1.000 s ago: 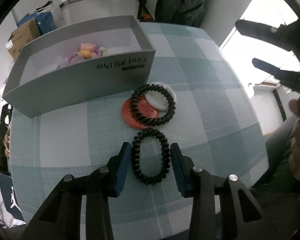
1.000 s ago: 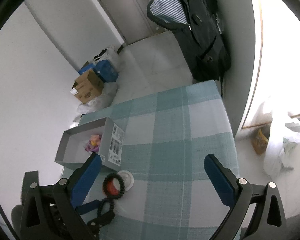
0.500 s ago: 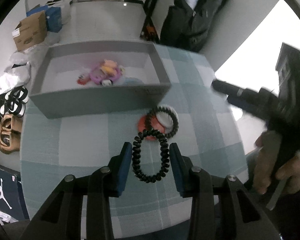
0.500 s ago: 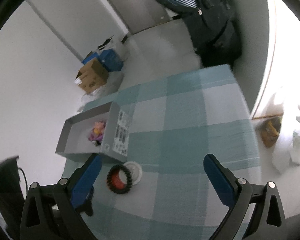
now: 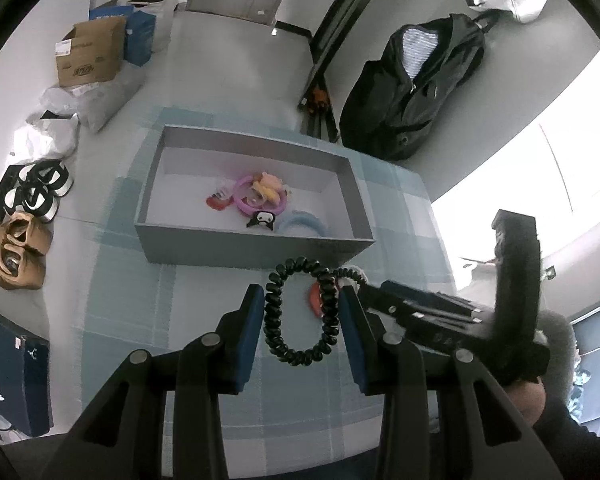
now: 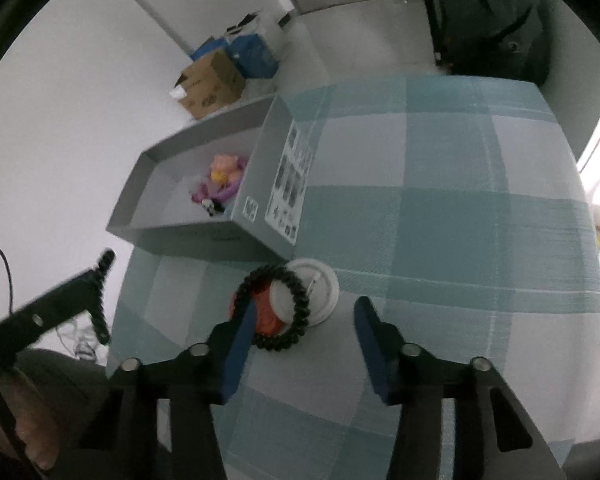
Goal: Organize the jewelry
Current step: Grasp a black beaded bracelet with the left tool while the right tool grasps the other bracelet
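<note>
My left gripper [image 5: 300, 312] is shut on a black spiral hair tie [image 5: 298, 354] and holds it above the checked tablecloth, in front of the grey box [image 5: 252, 250]. The box holds a pink ring, a yellow charm, a black-and-white charm and a pale blue scrunchie [image 5: 300, 225]. My right gripper [image 6: 304, 320] is open, low over a second black spiral tie [image 6: 274, 342] that lies on a red disc [image 6: 266, 318] and a white disc [image 6: 320, 292]. The held tie and left gripper show at the left of the right wrist view [image 6: 100, 312].
The table carries a teal and white checked cloth [image 6: 440, 208]. The grey box [image 6: 284, 168] stands at its far left side. A black bag [image 5: 416, 88], cardboard boxes [image 5: 90, 56] and shoes [image 5: 18, 248] are on the floor beyond the table.
My left gripper lifted the black spiral tie off the table and rose. My right gripper narrowed its opening and came down toward the second tie on the discs.
</note>
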{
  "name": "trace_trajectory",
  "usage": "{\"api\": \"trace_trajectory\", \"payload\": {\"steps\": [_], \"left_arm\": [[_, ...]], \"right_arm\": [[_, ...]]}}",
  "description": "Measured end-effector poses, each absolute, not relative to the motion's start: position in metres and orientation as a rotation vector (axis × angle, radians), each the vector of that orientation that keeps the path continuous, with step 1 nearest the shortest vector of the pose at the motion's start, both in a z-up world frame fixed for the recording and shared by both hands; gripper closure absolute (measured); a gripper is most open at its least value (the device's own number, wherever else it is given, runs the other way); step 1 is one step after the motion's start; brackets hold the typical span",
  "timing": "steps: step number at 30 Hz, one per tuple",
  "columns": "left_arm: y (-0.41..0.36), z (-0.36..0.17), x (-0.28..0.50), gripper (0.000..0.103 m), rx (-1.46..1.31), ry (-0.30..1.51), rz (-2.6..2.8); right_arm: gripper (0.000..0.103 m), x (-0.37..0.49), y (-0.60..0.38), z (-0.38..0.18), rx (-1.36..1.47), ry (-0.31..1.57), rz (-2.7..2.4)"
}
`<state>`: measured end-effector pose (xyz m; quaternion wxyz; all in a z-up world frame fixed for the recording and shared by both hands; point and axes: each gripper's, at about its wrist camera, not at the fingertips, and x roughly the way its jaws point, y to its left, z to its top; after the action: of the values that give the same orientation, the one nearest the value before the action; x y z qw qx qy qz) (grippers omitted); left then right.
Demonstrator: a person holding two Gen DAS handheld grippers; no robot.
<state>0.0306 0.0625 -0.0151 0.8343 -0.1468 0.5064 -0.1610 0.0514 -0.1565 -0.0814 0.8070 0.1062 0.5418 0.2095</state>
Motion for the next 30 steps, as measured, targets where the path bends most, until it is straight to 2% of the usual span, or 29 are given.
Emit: {"api": "trace_trajectory", "payload": {"steps": [1, 3, 5, 10, 11, 18, 30], "left_arm": [[0.064, -0.015, 0.03, 0.07, -0.312, 1.072, -0.342], [0.066, -0.016, 0.031, 0.07, -0.315, 1.072, -0.341], [0.069, -0.017, 0.032, 0.07, -0.319, 1.076, -0.34], [0.076, -0.018, 0.034, 0.07, -0.335, 1.083, -0.327], [0.076, -0.018, 0.034, 0.07, -0.337, 1.083, -0.325], [0.075, -0.018, 0.034, 0.07, -0.335, 1.085, -0.323], [0.074, -0.02, 0.034, 0.07, -0.329, 1.087, -0.314]], "right_arm": [[0.068, 0.051, -0.153, -0.083, 0.212, 1.163, 0.446], [0.069, 0.051, -0.149, -0.085, 0.189, 1.166, 0.443], [0.077, 0.051, -0.145, -0.084, 0.162, 1.157, 0.438], [0.089, 0.047, -0.139, -0.082, 0.081, 1.138, 0.411], [0.094, 0.046, -0.137, -0.08, 0.071, 1.133, 0.411], [0.094, 0.042, -0.136, -0.073, 0.048, 1.101, 0.408], [0.094, 0.049, -0.159, -0.054, 0.211, 1.059, 0.451]]}}
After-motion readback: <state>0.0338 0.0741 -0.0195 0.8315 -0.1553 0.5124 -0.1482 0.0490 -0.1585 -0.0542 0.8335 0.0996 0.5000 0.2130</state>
